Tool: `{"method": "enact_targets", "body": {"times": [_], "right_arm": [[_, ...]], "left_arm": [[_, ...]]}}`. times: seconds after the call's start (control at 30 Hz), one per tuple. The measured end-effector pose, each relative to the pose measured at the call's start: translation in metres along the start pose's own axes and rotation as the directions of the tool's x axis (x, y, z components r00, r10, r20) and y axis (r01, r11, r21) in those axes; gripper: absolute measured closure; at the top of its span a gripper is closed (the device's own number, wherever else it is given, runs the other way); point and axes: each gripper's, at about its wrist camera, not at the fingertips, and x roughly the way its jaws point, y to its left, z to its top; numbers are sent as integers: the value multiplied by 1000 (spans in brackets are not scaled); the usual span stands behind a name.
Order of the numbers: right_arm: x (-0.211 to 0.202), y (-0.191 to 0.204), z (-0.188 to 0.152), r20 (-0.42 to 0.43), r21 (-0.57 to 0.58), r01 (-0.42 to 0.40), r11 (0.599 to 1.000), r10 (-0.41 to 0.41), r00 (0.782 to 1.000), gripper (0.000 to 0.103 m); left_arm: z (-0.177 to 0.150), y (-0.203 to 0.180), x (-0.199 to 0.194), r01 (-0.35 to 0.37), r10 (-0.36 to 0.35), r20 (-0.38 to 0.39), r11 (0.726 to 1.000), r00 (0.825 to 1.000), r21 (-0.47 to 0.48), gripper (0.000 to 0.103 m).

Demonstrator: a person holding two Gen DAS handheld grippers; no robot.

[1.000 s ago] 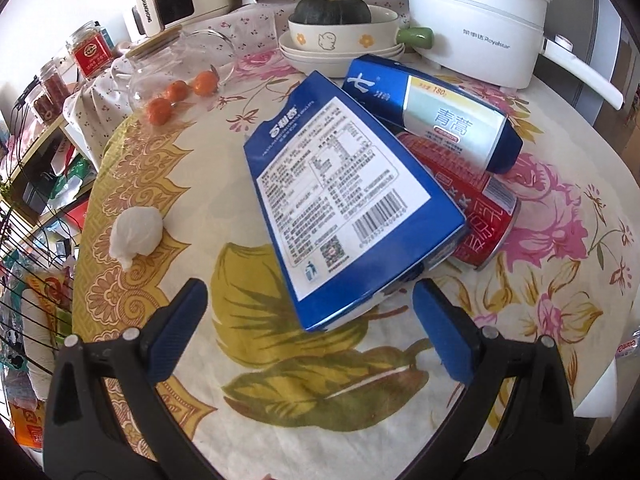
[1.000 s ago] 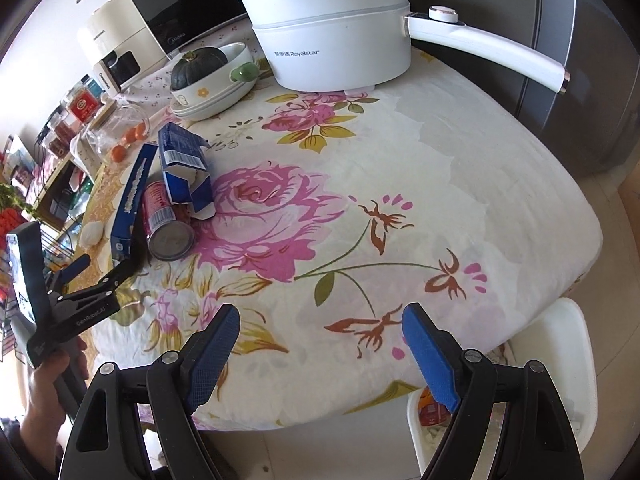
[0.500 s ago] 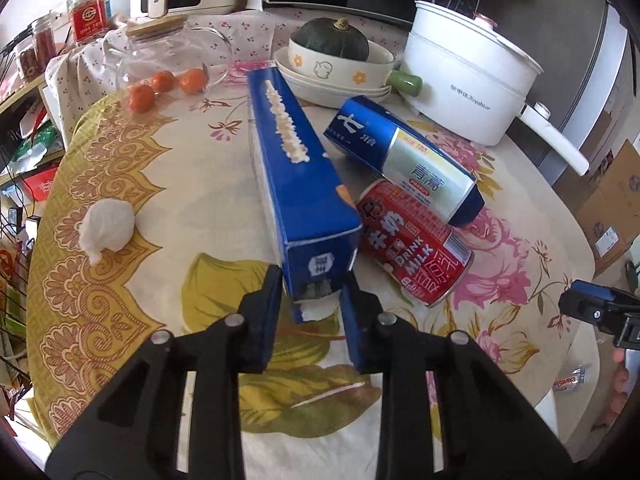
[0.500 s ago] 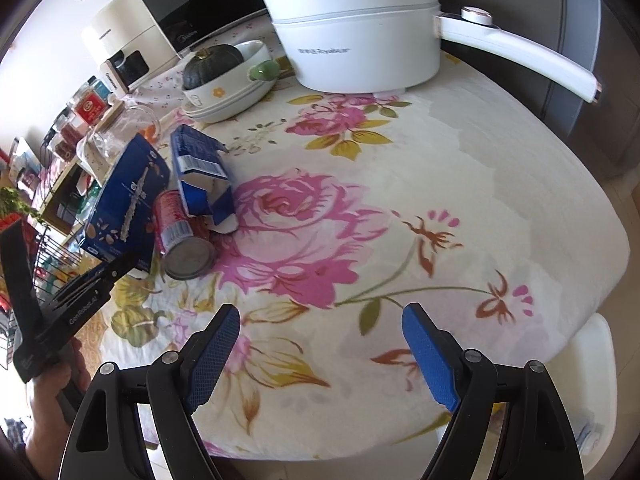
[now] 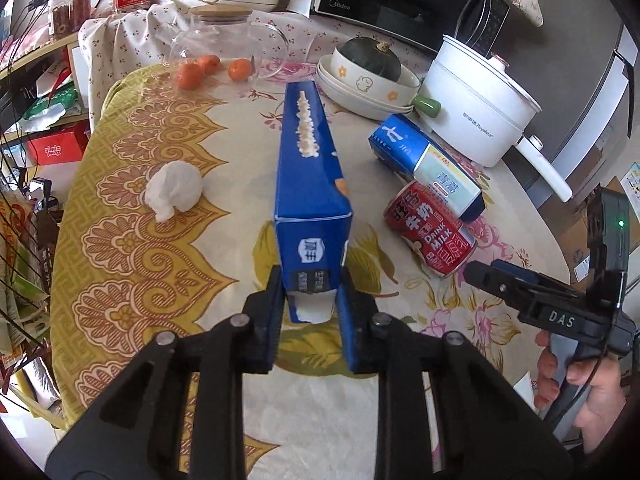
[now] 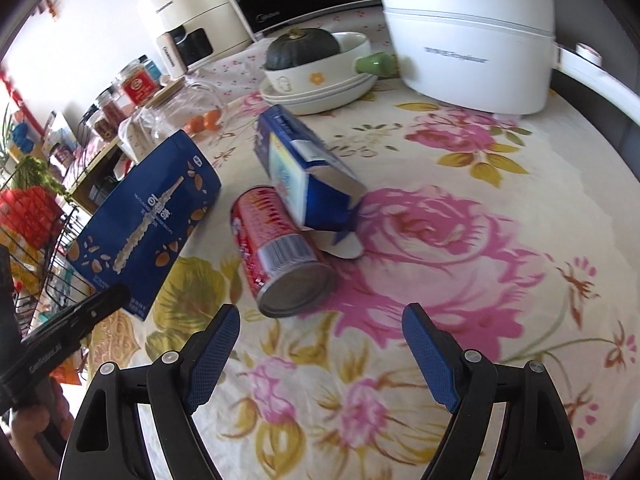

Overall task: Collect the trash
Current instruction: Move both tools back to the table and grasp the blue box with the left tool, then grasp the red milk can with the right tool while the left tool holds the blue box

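A long blue snack box (image 5: 310, 184) stands on its narrow edge, its near end between the pads of my left gripper (image 5: 310, 292), whose jaws are closing on it. The same blue box (image 6: 148, 220) shows tilted in the right wrist view. A red milk can (image 5: 430, 232) lies on its side beside a blue-and-white carton (image 5: 428, 164). A crumpled white tissue (image 5: 174, 190) rests to the left. My right gripper (image 6: 320, 332) hangs open just short of the can (image 6: 280, 252), nothing between its fingers.
A white electric pot (image 5: 476, 112), stacked bowls holding a green squash (image 5: 368, 76) and a glass jar with oranges (image 5: 224, 52) crowd the back of the flowered table (image 6: 460, 220). A wire rack (image 5: 16, 240) stands past the table's left edge.
The left jaws went from wide open to clamped on the blue box, which turned from flat onto its edge and rose a little. The right gripper moved in toward the can.
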Motion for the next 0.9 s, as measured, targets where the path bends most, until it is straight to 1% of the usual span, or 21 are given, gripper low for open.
{"method": "enact_targets", "body": {"times": [0.1, 0.2, 0.23, 0.3, 0.33, 0.37, 0.4, 0.43, 0.53, 0.63, 0.7, 0.73, 0.77, 0.8, 0.83, 0.87, 0.9], "right_arm": [[10, 5, 2, 13, -8, -1, 1000, 1, 1000, 20], [17, 3, 4, 20, -1, -9, 1000, 9, 1000, 27], [19, 1, 5, 22, 2, -21, 1000, 21, 1000, 33], [19, 0, 5, 25, 4, -67, 998, 67, 997, 49], [17, 1, 5, 25, 0, -88, 996, 88, 996, 68], [15, 2, 5, 21, -7, -83, 997, 83, 996, 80], [13, 4, 5, 21, -22, -76, 997, 76, 997, 86], [9, 6, 4, 23, -44, -68, 997, 69, 997, 94], [-4, 7, 2, 24, -67, -65, 996, 67, 997, 95], [-20, 4, -1, 35, -77, -60, 995, 63, 997, 95], [-26, -1, -3, 30, -59, -58, 997, 60, 998, 92], [-27, -4, -3, 23, -49, -60, 997, 62, 998, 84], [-28, -6, -4, 16, -42, -55, 998, 56, 998, 64], [-28, -8, -5, 20, -35, -43, 998, 44, 999, 50], [-29, -10, -6, 38, -28, -36, 999, 37, 999, 27], [-29, -10, -6, 51, -26, -37, 999, 38, 998, 24], [-25, -9, -4, 48, -24, -39, 999, 41, 998, 24]], "left_arm": [[-5, 4, 1, 0, 0, -18, 1000, 1000, 0, 77], [-7, 7, 1, 0, 0, -30, 1000, 1000, -6, 77], [-7, 7, 0, -1, 0, -30, 1000, 1000, -6, 77], [-7, 7, -2, 2, -2, -24, 1000, 1000, -5, 77], [-6, 7, -4, 4, -4, -20, 1000, 1000, -4, 77], [-6, 6, -6, 6, -6, -15, 1000, 1000, -3, 77], [-6, 5, -9, 9, -9, -8, 1000, 1000, -2, 77], [-5, 4, -12, 12, -12, -1, 1000, 1000, -2, 77], [-4, 0, -22, 29, -28, 21, 1000, 999, -7, 77], [-5, -4, -32, 51, -50, 38, 999, 998, -18, 77], [-6, -6, -38, 59, -58, 46, 998, 997, -27, 77], [-6, -6, -39, 59, -57, 49, 998, 997, -31, 77], [-6, -5, -40, 57, -56, 50, 998, 997, -36, 77], [-6, -4, -40, 55, -53, 51, 998, 997, -44, 77], [-6, -3, -40, 52, -49, 51, 997, 997, -51, 77], [-5, -2, -40, 50, -47, 51, 997, 998, -53, 77], [-5, -2, -40, 45, -42, 50, 998, 998, -52, 77]]}}
